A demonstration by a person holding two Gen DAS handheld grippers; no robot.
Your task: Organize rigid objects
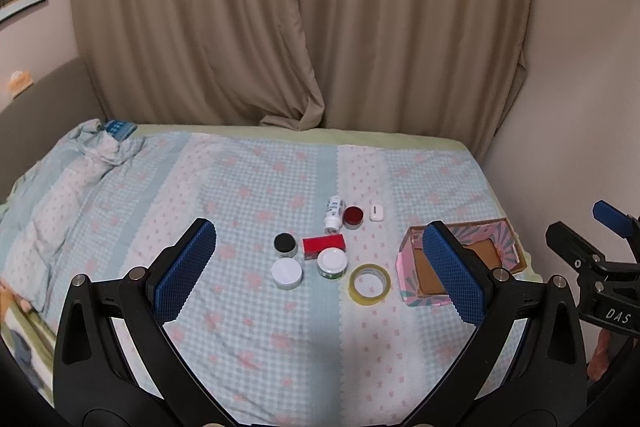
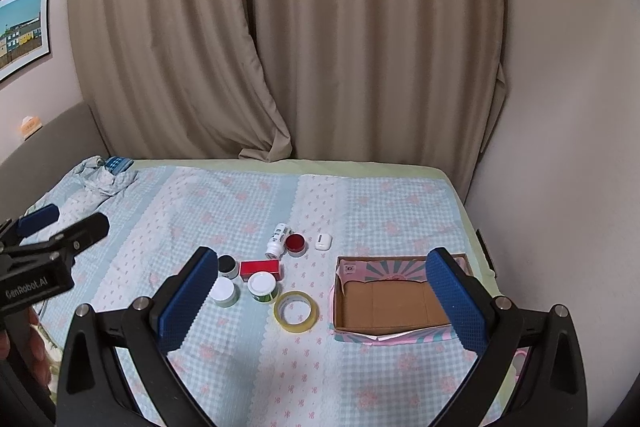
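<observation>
On the bed lie a tape roll (image 1: 369,284) (image 2: 296,311), a red box (image 1: 323,245) (image 2: 260,269), a white-lidded green jar (image 1: 332,262) (image 2: 262,287), a white jar (image 1: 286,273) (image 2: 224,291), a black-lidded jar (image 1: 285,243) (image 2: 227,265), a red-lidded jar (image 1: 353,217) (image 2: 296,245), a lying white bottle (image 1: 333,214) (image 2: 277,239) and a small white case (image 1: 376,212) (image 2: 323,241). An open pink cardboard box (image 1: 408,267) (image 2: 384,301) stands to their right. My left gripper (image 1: 320,267) and right gripper (image 2: 320,299) are both open and empty, held above the near bed.
The bed (image 1: 248,195) has a blue-checked cover, with a crumpled blanket (image 1: 80,171) at far left. Beige curtains (image 1: 304,27) hang behind and a wall (image 2: 560,147) stands at the right. The right gripper shows at the left wrist view's right edge (image 1: 592,259).
</observation>
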